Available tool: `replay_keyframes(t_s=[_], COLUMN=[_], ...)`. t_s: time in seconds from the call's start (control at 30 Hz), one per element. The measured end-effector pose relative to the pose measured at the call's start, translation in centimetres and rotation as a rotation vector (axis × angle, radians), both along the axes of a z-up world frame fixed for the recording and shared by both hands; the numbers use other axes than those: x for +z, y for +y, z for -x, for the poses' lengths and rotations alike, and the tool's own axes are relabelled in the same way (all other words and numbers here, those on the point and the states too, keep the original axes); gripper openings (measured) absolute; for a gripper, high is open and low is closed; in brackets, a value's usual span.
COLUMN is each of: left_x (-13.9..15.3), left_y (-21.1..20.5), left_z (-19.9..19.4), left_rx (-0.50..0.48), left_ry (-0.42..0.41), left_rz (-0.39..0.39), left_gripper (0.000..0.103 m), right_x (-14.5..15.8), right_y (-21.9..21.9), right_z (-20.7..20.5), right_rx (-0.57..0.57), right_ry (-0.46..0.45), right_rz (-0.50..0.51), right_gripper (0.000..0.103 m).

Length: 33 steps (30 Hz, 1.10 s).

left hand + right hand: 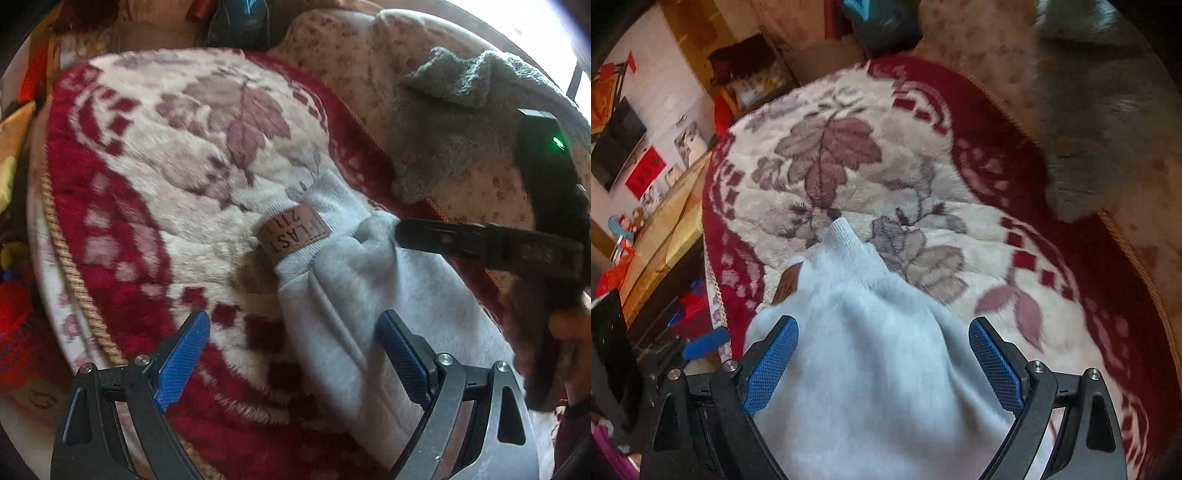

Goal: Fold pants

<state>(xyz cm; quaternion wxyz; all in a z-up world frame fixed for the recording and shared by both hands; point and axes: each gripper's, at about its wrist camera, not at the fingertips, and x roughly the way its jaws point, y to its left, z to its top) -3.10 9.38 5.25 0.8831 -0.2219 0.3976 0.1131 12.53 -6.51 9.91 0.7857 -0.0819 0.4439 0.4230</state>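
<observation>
Blue ribbed pads (181,363) of the left gripper (295,354) are seen closest in the left wrist view, spread wide with nothing held between them. Beneath and between them lie the light grey pants (369,317), spread on a red and cream floral blanket (155,177). One pad is over bare blanket, beside the pants, while the other is over the grey fabric.

A brown leather patch (295,236) with lettering is shown on the ribbed cuff at the far end of the pants; in the right wrist view only a sliver of that patch (786,286) is visible at the near left edge of the pants (871,350). From the right of the pants, the dark fingers of the right gripper (413,232) reach in and meet the fabric just behind the cuff; whether cloth is pinched there cannot be told from this view. Beyond the pants, a grey fuzzy cloth (454,122) lies on a spotted beige cover (354,70).

In the right wrist view, the right gripper (882,358) is seen with its blue pads (995,363) set wide apart, the pants bunched between them and rising to a ribbed cuff (846,236) pointing away across the blanket (905,158). No pad is seen pressing the fabric. To the left of the pants, a wooden table edge (676,221) and a wall with red decorations (642,177) are shown, which the left wrist view does not show.
</observation>
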Motion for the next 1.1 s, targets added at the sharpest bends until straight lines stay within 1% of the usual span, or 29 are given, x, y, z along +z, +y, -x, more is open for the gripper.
replay_keyframes(t_s=[0.07,0.17,0.27,0.33,0.4,0.43,0.47,0.53,0.57,0.6,0.63,0.67,0.7,0.77,0.9,0.93,1.03,1.1], left_x=[-0.7,-1.5,-2.6,-3.1,-3.2,-3.2,-3.2,-3.2,-3.1,-3.0,-2.8,-2.4,-1.7,0.0,5.1,6.4,9.2,10.5], left_y=[-0.1,-0.5,-0.4,-0.3,-0.3,-0.3,-0.3,-0.3,-0.2,0.0,0.3,0.4,0.3,-0.4,-3.7,-4.8,-7.9,-10.3], left_z=[-0.9,-2.1,-3.0,-3.2,-3.5,-3.7,-3.9,-4.4,-4.5,-4.4,-4.2,-3.8,-3.4,-2.4,0.2,0.8,2.4,3.7], left_rx=[-0.016,-0.040,-0.054,-0.051,-0.047,-0.049,-0.061,-0.108,-0.102,-0.103,-0.117,-0.119,-0.120,-0.130,-0.160,-0.172,-0.213,-0.255], left_ry=[0.011,0.025,0.035,0.022,0.004,-0.010,-0.031,-0.063,-0.075,-0.091,-0.115,-0.139,-0.162,-0.202,-0.306,-0.331,-0.397,-0.432], left_rz=[0.010,-0.005,0.027,0.042,0.048,0.053,0.060,0.099,0.098,0.116,0.161,0.184,0.172,0.131,-0.022,-0.061,-0.137,-0.175], left_gripper=[0.092,0.092,0.092,0.097,0.098,0.098,0.098,0.086,0.069,0.051,0.044,0.039,0.036,0.033,0.031,0.031,0.031,0.031], right_x=[-0.7,-2.2,-3.3,-3.9,-4.2,-4.1,-3.9,-3.6,-3.3,-2.9,-2.5,-2.1,-1.6,0.0,4.0,5.1,8.3,9.6], right_y=[1.4,3.4,4.7,5.2,5.3,5.3,5.2,5.0,4.9,4.6,4.4,4.0,3.7,2.8,0.5,-0.4,-4.1,-6.5], right_z=[-1.0,-2.1,-2.7,-2.8,-2.7,-2.6,-2.5,-2.1,-2.0,-1.8,-1.7,-1.6,-1.5,-0.7,1.4,2.0,4.3,5.5], right_rx=[0.045,0.111,0.170,0.191,0.222,0.231,0.237,0.243,0.243,0.239,0.232,0.223,0.218,0.214,0.221,0.219,0.204,0.188], right_ry=[0.017,0.054,0.072,0.073,0.075,0.077,0.071,0.063,0.055,0.044,0.035,0.028,0.025,0.008,-0.052,-0.067,-0.114,-0.135], right_rz=[0.034,0.081,0.097,0.107,0.092,0.081,0.071,0.068,0.066,0.063,0.059,0.048,0.037,0.004,-0.065,-0.089,-0.160,-0.186], right_gripper=[0.096,0.096,0.096,0.094,0.081,0.078,0.072,0.065,0.059,0.055,0.053,0.051,0.050,0.050,0.050,0.050,0.050,0.050])
